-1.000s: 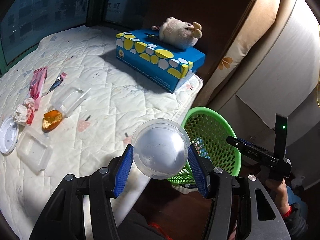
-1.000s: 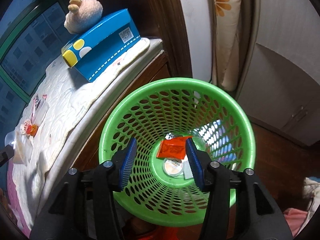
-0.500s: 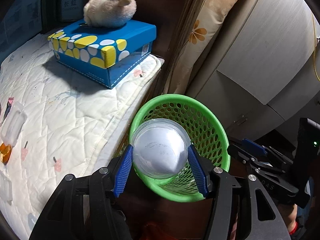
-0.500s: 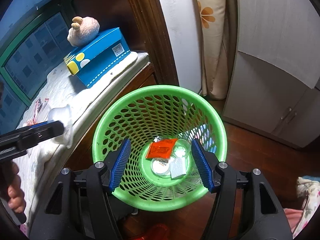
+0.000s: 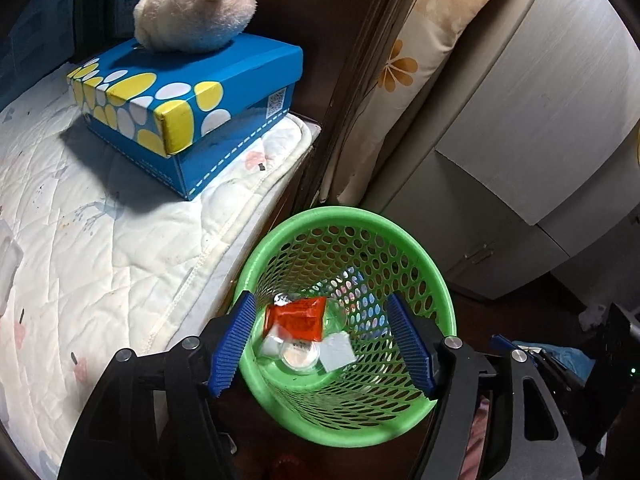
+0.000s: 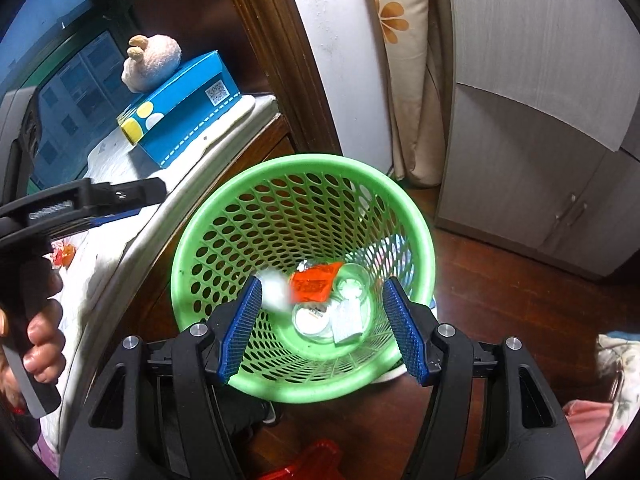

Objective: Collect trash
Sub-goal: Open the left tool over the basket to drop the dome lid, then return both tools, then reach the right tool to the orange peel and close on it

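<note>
A green mesh basket (image 5: 348,210) (image 6: 304,158) stands on the floor beside the bed. A red wrapper (image 5: 298,318) (image 6: 314,282), a round clear lid (image 5: 300,356) (image 6: 312,318) and a white packet (image 5: 336,352) lie at its bottom. My left gripper (image 5: 320,298) hangs over the basket's mouth, its jaws opening with nothing between them. A blurred clear cup (image 6: 274,294) is inside the basket by its left wall. My right gripper (image 6: 323,280) stands open above the basket, holding nothing. The left gripper (image 6: 100,200) also shows from the side in the right wrist view.
A quilted mattress (image 5: 100,240) carries a blue spotted box (image 5: 188,108) with a plush toy (image 5: 196,8) on top. An orange scrap (image 6: 64,254) lies further along the mattress. A flowered cushion (image 5: 400,72) and grey cabinet (image 5: 520,140) stand behind the basket on the wooden floor (image 6: 500,300).
My left gripper swung from over the mattress to over the basket, its jaws parted and the clear cup dropped in. The right gripper's jaws widened and it drew back a little.
</note>
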`<state>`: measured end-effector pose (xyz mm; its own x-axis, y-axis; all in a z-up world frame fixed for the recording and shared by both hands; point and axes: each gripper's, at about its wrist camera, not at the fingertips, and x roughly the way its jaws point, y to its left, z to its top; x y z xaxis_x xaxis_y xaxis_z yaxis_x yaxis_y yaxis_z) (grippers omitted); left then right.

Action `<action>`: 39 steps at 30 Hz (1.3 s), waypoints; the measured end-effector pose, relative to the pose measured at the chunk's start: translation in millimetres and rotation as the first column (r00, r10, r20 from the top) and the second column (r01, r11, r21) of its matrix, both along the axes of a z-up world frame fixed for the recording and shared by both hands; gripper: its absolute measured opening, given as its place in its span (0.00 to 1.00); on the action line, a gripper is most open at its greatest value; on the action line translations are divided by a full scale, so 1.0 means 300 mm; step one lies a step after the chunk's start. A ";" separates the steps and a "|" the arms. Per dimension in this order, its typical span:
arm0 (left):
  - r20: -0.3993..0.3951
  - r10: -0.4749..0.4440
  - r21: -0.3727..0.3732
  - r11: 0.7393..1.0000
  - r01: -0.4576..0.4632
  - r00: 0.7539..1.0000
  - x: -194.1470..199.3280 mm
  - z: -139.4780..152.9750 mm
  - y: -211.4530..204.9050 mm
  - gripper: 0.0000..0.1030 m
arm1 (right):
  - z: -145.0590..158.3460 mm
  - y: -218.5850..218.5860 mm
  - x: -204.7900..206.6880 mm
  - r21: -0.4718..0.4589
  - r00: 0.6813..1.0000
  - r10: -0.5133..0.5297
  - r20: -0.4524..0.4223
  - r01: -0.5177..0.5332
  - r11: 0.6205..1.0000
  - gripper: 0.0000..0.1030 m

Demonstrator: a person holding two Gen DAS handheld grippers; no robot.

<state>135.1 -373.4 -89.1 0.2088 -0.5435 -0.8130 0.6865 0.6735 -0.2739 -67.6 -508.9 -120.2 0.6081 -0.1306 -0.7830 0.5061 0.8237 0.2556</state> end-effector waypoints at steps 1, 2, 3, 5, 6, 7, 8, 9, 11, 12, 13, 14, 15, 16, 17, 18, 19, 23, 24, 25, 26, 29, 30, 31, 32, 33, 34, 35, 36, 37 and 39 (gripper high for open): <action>0.002 0.009 -0.004 1.000 -0.009 1.000 -0.001 0.007 0.020 0.64 | 0.002 0.004 0.001 0.000 1.000 0.002 0.002 -0.002 1.000 0.62; 0.003 0.018 -0.009 1.000 -0.018 1.000 -0.002 0.014 0.045 0.64 | 0.007 0.009 0.004 -0.001 1.000 0.006 0.005 -0.006 1.000 0.62; 0.003 0.028 -0.012 1.000 -0.028 1.000 -0.002 0.021 0.072 0.64 | 0.011 0.015 0.005 -0.001 1.000 0.011 0.009 -0.011 1.000 0.62; 0.009 0.050 -0.013 0.999 -0.050 0.999 -0.004 0.034 0.130 0.64 | 0.026 0.033 0.016 -0.005 0.999 0.027 0.019 -0.027 1.000 0.62; 0.017 0.065 -0.009 0.998 -0.065 0.998 -0.004 0.041 0.164 0.64 | 0.033 0.044 0.021 -0.009 0.999 0.035 0.023 -0.035 0.999 0.62; 0.025 0.079 -0.011 0.997 -0.079 0.997 -0.003 0.049 0.203 0.64 | 0.041 0.056 0.028 -0.013 0.998 0.047 0.028 -0.047 0.999 0.62; 0.030 0.096 -0.014 0.995 -0.096 0.995 -0.003 0.056 0.237 0.64 | 0.050 0.068 0.037 -0.017 0.998 0.059 0.033 -0.059 0.998 0.62; 0.033 0.113 -0.017 0.993 -0.113 0.993 -0.002 0.064 0.270 0.64 | 0.058 0.081 0.043 -0.021 0.997 0.069 0.038 -0.068 0.997 0.62; 0.049 0.151 -0.016 0.988 -0.151 0.987 0.001 0.077 0.339 0.64 | 0.079 0.113 0.064 -0.028 0.994 0.098 0.048 -0.096 0.995 0.62; 0.052 0.165 -0.017 0.986 -0.164 0.985 0.004 0.080 0.365 0.64 | 0.088 0.130 0.075 -0.033 0.992 0.114 0.052 -0.112 0.993 0.62; 0.059 0.184 -0.017 0.983 -0.183 0.981 0.006 0.088 0.403 0.64 | 0.097 0.149 0.088 -0.042 0.990 0.130 0.053 -0.128 0.991 0.63; 0.069 0.201 -0.016 0.980 -0.200 0.977 0.005 0.094 0.432 0.64 | 0.106 0.169 0.101 -0.051 0.988 0.144 0.054 -0.142 0.989 0.64; 0.077 0.223 -0.016 0.975 -0.222 0.972 0.007 0.101 0.469 0.64 | 0.115 0.189 0.115 -0.057 0.985 0.162 0.057 -0.159 0.986 0.64; 0.081 0.240 -0.018 0.971 -0.239 0.967 0.005 0.102 0.499 0.64 | 0.124 0.209 0.130 -0.060 0.982 0.177 0.060 -0.173 0.983 0.64; 0.085 0.258 -0.019 0.966 -0.258 0.962 0.006 0.106 0.529 0.64 | 0.131 0.228 0.145 -0.064 0.980 0.191 0.062 -0.187 0.980 0.64; 0.091 0.280 -0.018 0.960 -0.280 0.956 0.008 0.109 0.563 0.64 | 0.138 0.248 0.159 -0.067 0.977 0.204 0.064 -0.200 0.977 0.65; 0.093 0.295 -0.015 0.955 -0.295 0.951 0.010 0.113 0.585 0.64 | 0.145 0.268 0.174 -0.068 0.973 0.220 0.067 -0.216 0.974 0.65; 0.115 0.352 -0.011 0.935 -0.354 0.929 0.013 0.128 0.691 0.64 | 0.171 0.349 0.228 -0.081 0.959 0.272 0.075 -0.266 0.960 0.67; 0.120 0.365 -0.011 0.930 -0.367 0.923 0.014 0.131 0.716 0.64 | 0.177 0.370 0.242 -0.084 0.955 0.286 0.078 -0.280 0.956 0.68; 0.122 0.377 -0.010 0.925 -0.379 0.918 0.015 0.130 0.740 0.64 | 0.181 0.391 0.254 -0.088 0.951 0.298 0.080 -0.291 0.953 0.68; 0.122 0.391 -0.009 0.920 -0.393 0.912 0.018 0.131 0.764 0.64 | 0.186 0.412 0.266 -0.091 0.947 0.311 0.083 -0.304 0.948 0.69; 0.115 0.432 -0.012 0.901 -0.434 0.894 0.031 0.129 0.839 0.64 | 0.197 0.471 0.300 -0.095 0.934 0.348 0.087 -0.340 0.936 0.71; 0.115 0.448 -0.014 0.893 -0.449 0.887 0.034 0.130 0.866 0.64 | 0.201 0.488 0.309 -0.098 0.929 0.358 0.088 -0.350 0.932 0.72; 0.115 0.461 -0.017 0.887 -0.462 0.880 0.037 0.131 0.892 0.64 | 0.204 0.507 0.319 -0.101 0.925 0.370 0.089 -0.362 0.927 0.73; 0.114 0.473 -0.019 0.880 -0.474 0.874 0.038 0.132 0.917 0.64 | 0.206 0.525 0.330 -0.103 0.920 0.381 0.088 -0.372 0.922 0.74; 0.116 0.484 -0.020 0.874 -0.485 0.868 0.038 0.133 0.942 0.64 | 0.208 0.541 0.338 -0.104 0.916 0.392 0.088 -0.383 0.918 0.75; 0.120 0.496 -0.017 0.867 -0.498 0.860 0.041 0.133 0.967 0.64 | 0.210 0.560 0.346 -0.105 0.911 0.403 0.088 -0.394 0.913 0.76; 0.125 0.508 -0.014 0.860 -0.511 0.852 0.044 0.132 0.990 0.64 | 0.211 0.576 0.355 -0.106 0.906 0.414 0.087 -0.405 0.908 0.76; 0.125 0.520 -0.012 0.853 -0.522 0.845 0.047 0.131 1.014 0.64 | 0.210 0.593 0.366 -0.107 0.901 0.425 0.086 -0.416 0.903 0.76; 0.122 0.533 -0.011 0.844 -0.536 0.837 0.051 0.128 1.042 0.64 | 0.209 0.610 0.376 -0.106 0.897 0.435 0.085 -0.426 0.899 0.76; 0.112 0.561 -0.009 0.826 -0.564 0.820 0.059 0.122 1.092 0.64 | 0.203 0.643 0.396 -0.099 0.887 0.454 0.081 -0.446 0.890 0.77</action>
